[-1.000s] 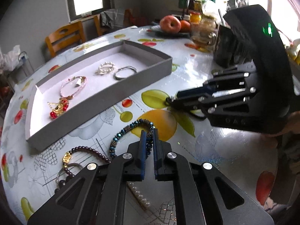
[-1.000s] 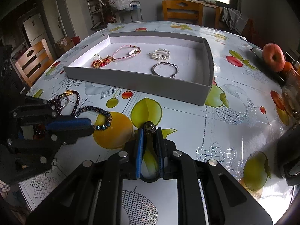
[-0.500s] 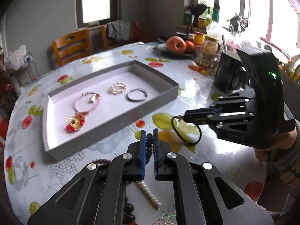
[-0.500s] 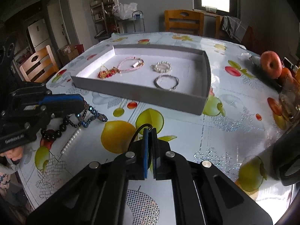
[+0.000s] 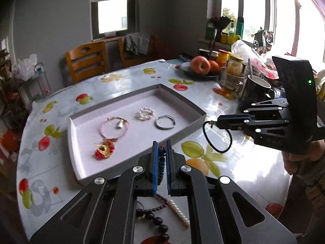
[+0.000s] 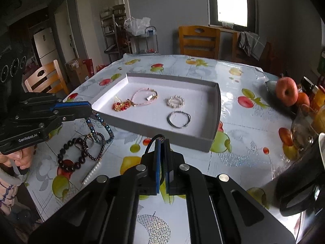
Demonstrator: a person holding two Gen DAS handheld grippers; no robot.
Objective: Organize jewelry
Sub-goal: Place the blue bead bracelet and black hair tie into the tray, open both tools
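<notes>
A grey tray (image 5: 183, 131) (image 6: 162, 132) with a white floor holds a pink bracelet (image 5: 113, 127), a red and gold piece (image 5: 104, 150), a pearl ring (image 5: 145, 114) and a silver bangle (image 5: 165, 122). My left gripper (image 5: 161, 144) (image 6: 89, 110) is shut on a blue beaded bracelet (image 5: 161, 159) (image 6: 104, 125), which hangs above the table just in front of the tray's near left wall. My right gripper (image 6: 162, 142) (image 5: 217, 123) is shut on a thin black cord loop (image 5: 203, 131) (image 6: 150, 142), hanging in the air near the tray's right corner.
Dark bead bracelets (image 6: 69, 159) and a pearl strand (image 6: 91, 172) lie on the fruit-print tablecloth at the near left. An apple (image 5: 200, 65) on a plate, jars (image 5: 234, 64) and a mug (image 5: 257, 89) crowd the far right. Wooden chairs (image 5: 86, 60) stand behind the table.
Both grippers have risen off the table. The right one closed on the black cord loop and lifted it; the left one lifted the blue beaded bracelet clear of the cloth.
</notes>
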